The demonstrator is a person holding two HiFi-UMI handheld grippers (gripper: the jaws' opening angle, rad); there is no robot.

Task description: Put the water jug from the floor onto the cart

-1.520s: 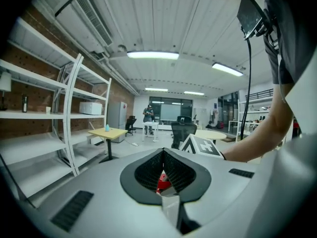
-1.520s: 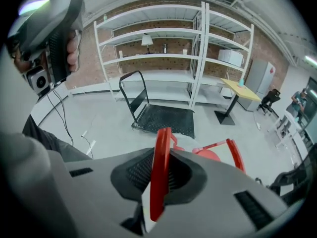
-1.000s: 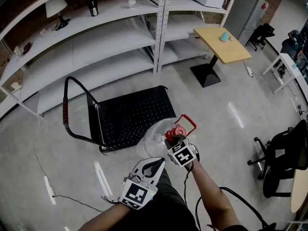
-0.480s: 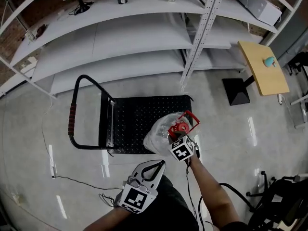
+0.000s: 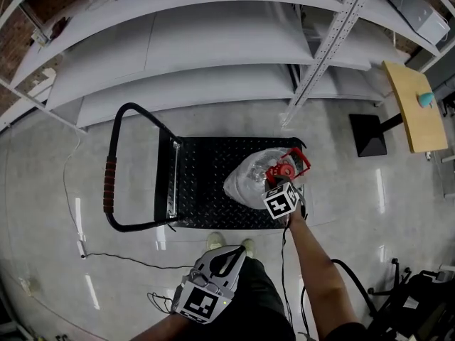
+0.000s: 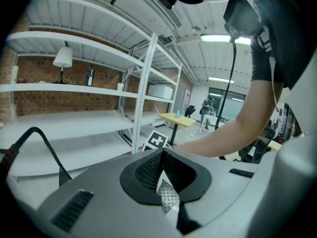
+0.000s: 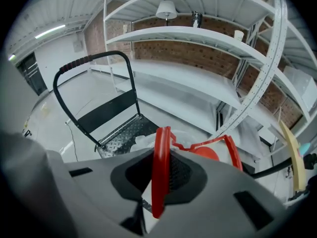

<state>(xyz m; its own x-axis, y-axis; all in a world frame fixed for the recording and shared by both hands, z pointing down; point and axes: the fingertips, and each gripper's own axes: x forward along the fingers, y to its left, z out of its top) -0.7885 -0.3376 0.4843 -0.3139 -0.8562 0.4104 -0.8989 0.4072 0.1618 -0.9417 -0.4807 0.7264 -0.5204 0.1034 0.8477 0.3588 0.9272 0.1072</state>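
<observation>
The water jug [image 5: 252, 180] is clear plastic with a red cap [image 5: 284, 170] and a red carry handle [image 5: 297, 160]. It hangs over the right part of the black cart platform [image 5: 202, 172]; whether it touches the deck I cannot tell. My right gripper [image 5: 279, 185] is shut on that red handle [image 7: 160, 167], with the jug body [image 7: 143, 140] below the jaws. Low near my body, apart from the jug, my left gripper [image 5: 237, 250] is shut and holds nothing; its pads [image 6: 148, 170] meet at the tip.
The cart's black push handle [image 5: 112, 169] stands at the left end. White shelving [image 5: 192, 48] runs behind the cart, with an upright post [image 5: 323, 55] close to its far right corner. A wooden table [image 5: 414, 105] stands right. A thin cable [image 5: 121, 260] lies on the floor.
The right gripper has carried the jug forward from the cart's near edge to over the platform's right part. The left gripper followed, staying shut.
</observation>
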